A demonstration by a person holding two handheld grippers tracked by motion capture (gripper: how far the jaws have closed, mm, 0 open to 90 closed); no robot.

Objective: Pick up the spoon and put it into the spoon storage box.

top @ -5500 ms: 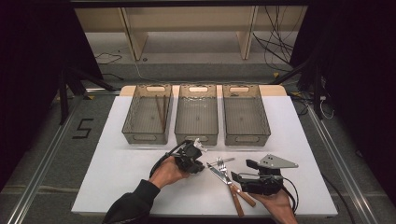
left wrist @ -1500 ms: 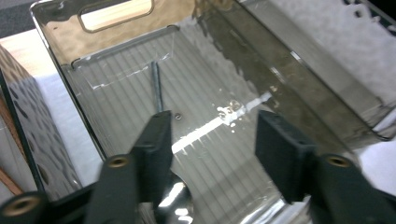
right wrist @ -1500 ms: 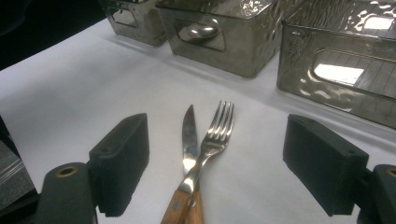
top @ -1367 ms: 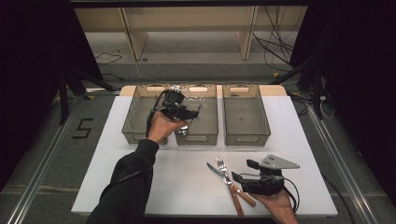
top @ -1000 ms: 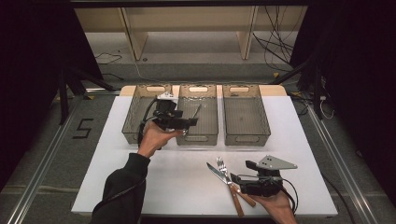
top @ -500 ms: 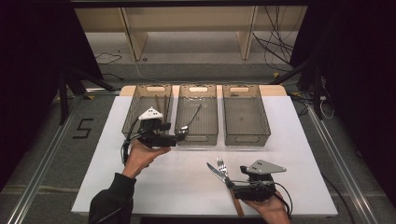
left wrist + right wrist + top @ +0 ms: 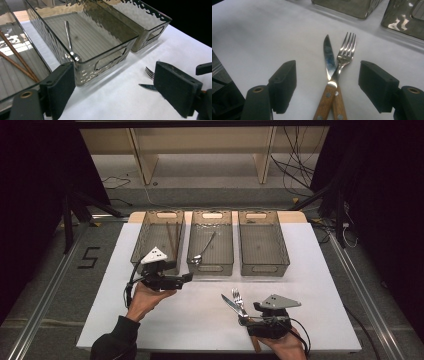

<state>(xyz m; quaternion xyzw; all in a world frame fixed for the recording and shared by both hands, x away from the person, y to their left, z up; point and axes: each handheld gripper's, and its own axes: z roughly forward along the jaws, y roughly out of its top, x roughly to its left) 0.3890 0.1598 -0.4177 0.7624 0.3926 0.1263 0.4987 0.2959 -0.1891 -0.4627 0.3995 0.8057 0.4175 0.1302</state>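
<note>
Two black grippers: left gripper point(image 7: 187, 277) topped by a pale three-cornered plate, right gripper point(image 7: 243, 320) by a grey one. Black cable looped from each. Thick, blocky black jaws, brass-ringed holes at their bases. Dark sleeve point(image 7: 115, 342) behind the left gripper.

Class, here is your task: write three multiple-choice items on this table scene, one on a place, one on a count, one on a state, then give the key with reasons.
1. Where does the spoon lie?
A. in the left bin
B. in the middle bin
C. on the table

2. How many clear bins stand in the row?
A. two
B. three
C. four

3. How is the right tool set?
A. open, jaws on either side of the knife and fork
C. shut on the knife
B. shut on the fork

Key: 1 B, the spoon rests inside the middle bin. 2 B, the high view shows three bins side by side. 3 A, the knife and fork lie crossed on the table, no pad touching them.
</note>
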